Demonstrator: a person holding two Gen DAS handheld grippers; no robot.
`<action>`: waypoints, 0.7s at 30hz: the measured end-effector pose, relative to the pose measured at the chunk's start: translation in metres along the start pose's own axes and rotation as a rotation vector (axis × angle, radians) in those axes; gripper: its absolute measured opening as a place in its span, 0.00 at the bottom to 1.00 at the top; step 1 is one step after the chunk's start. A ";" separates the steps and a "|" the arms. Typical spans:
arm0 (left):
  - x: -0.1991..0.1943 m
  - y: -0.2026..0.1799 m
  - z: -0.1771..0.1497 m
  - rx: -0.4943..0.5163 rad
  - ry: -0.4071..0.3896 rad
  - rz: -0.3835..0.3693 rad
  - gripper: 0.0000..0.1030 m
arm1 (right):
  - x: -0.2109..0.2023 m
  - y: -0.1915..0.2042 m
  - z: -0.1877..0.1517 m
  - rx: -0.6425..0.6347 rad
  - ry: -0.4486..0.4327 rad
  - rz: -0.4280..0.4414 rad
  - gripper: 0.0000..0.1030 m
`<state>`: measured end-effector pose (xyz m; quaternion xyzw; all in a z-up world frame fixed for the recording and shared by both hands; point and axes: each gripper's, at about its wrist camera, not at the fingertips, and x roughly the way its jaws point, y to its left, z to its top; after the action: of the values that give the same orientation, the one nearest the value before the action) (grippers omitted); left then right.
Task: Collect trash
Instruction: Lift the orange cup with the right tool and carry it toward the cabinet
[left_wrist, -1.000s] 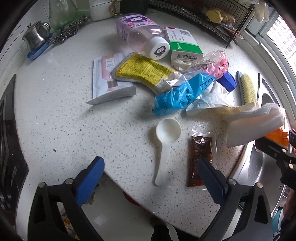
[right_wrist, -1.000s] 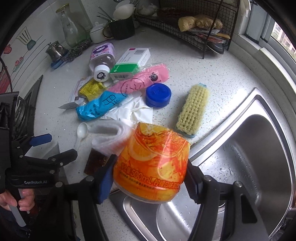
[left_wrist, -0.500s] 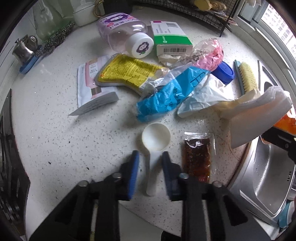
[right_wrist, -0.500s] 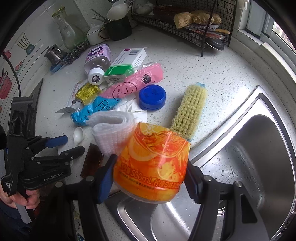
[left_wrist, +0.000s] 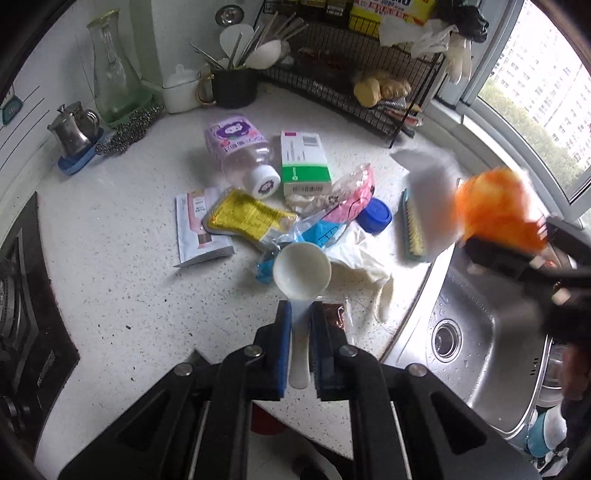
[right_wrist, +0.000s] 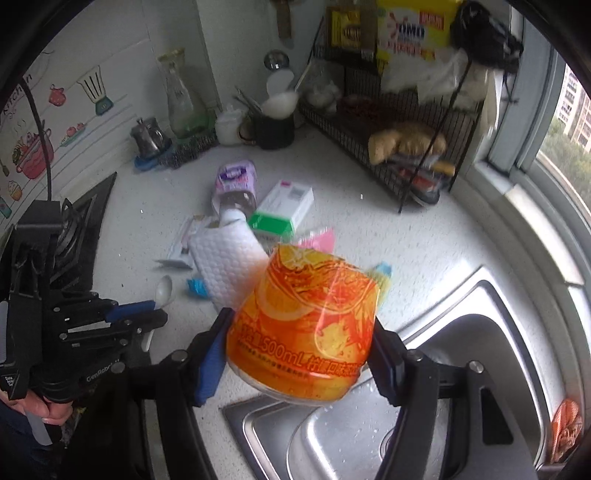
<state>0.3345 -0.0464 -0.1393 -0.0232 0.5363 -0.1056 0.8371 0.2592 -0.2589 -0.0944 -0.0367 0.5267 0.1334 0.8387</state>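
Note:
My left gripper (left_wrist: 300, 319) is shut on the handle of a white plastic scoop (left_wrist: 302, 271), which hangs lifted above the counter. From the right wrist view the same gripper (right_wrist: 147, 314) and scoop (right_wrist: 164, 290) show at the left. My right gripper (right_wrist: 303, 332) is shut on an orange labelled bottle (right_wrist: 306, 321) with a white paper towel (right_wrist: 225, 266) stuck out of it, held over the sink's edge. On the counter lie a purple bottle (left_wrist: 240, 151), a green-white box (left_wrist: 304, 162), a yellow pouch (left_wrist: 243, 216), a blue wrapper (left_wrist: 321, 232) and a brown sachet (left_wrist: 332, 314).
A steel sink (left_wrist: 461, 332) is at the right, with a scrub brush (left_wrist: 413, 229) and a blue lid (left_wrist: 376, 216) near its rim. A black wire rack (left_wrist: 351, 74) and a utensil cup (left_wrist: 236, 86) stand at the back. A stove (left_wrist: 22, 295) borders the left.
My left gripper closed on the scoop's handle and lifted it off the counter. My right gripper rose with the orange bottle and towel.

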 end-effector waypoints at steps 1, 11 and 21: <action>-0.016 0.006 -0.010 -0.007 -0.011 -0.002 0.09 | 0.012 0.004 -0.002 -0.032 0.060 0.015 0.61; -0.062 0.022 -0.033 -0.067 -0.069 -0.014 0.09 | -0.022 0.023 0.005 -0.016 -0.020 0.050 0.61; -0.116 0.025 -0.082 -0.077 -0.128 0.016 0.09 | -0.052 0.068 -0.020 -0.060 -0.041 0.074 0.61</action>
<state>0.2181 0.0077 -0.0746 -0.0579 0.4857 -0.0766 0.8689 0.2023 -0.2075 -0.0520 -0.0396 0.5060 0.1808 0.8425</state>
